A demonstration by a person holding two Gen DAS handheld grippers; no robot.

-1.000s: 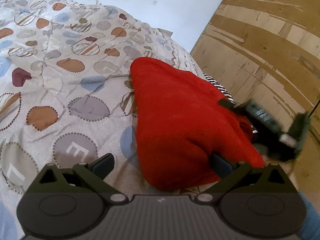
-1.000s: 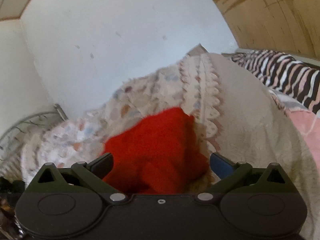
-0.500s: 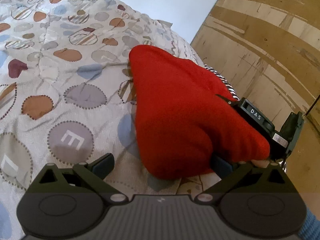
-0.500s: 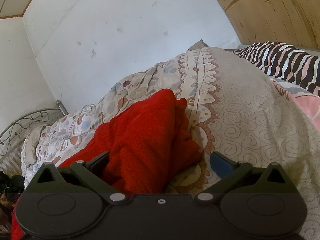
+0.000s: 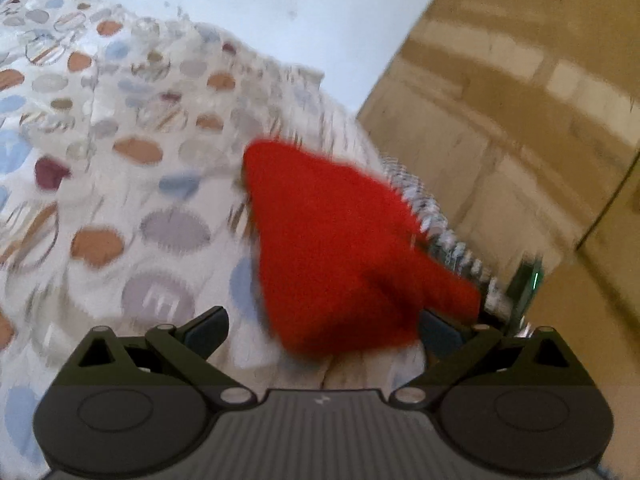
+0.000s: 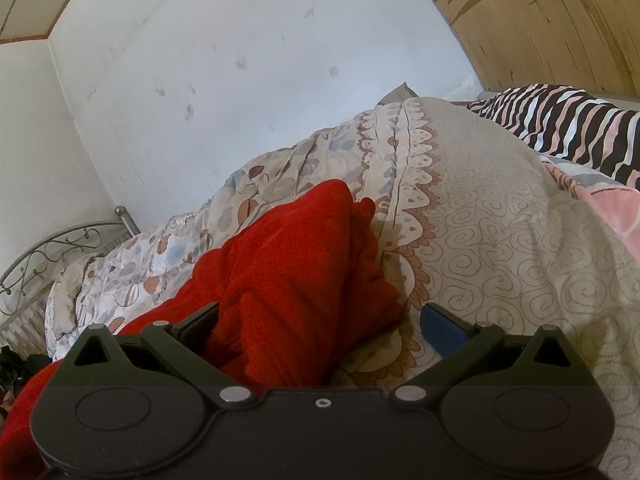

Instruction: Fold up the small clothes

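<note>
A red fleece garment lies bunched on the patterned quilt. My left gripper is open just in front of the garment's near edge, and its right finger touches the red cloth. This view is blurred by motion. In the right wrist view the same red garment rises in folds between the wide-apart fingers of my right gripper, which is open. The cloth presses against that gripper's left finger. The dark body of the right gripper shows past the garment's right tip.
The quilt's swirl-patterned underside is turned up to the right of the garment. A black, white and pink striped cloth lies beyond it. A wooden panel wall stands on the right, a white wall behind, and a metal bed frame far left.
The left wrist view has swung and gone blurry, and the garment now looks smaller and farther off. The right gripper has closed in, so red cloth fills more of the gap between its fingers.
</note>
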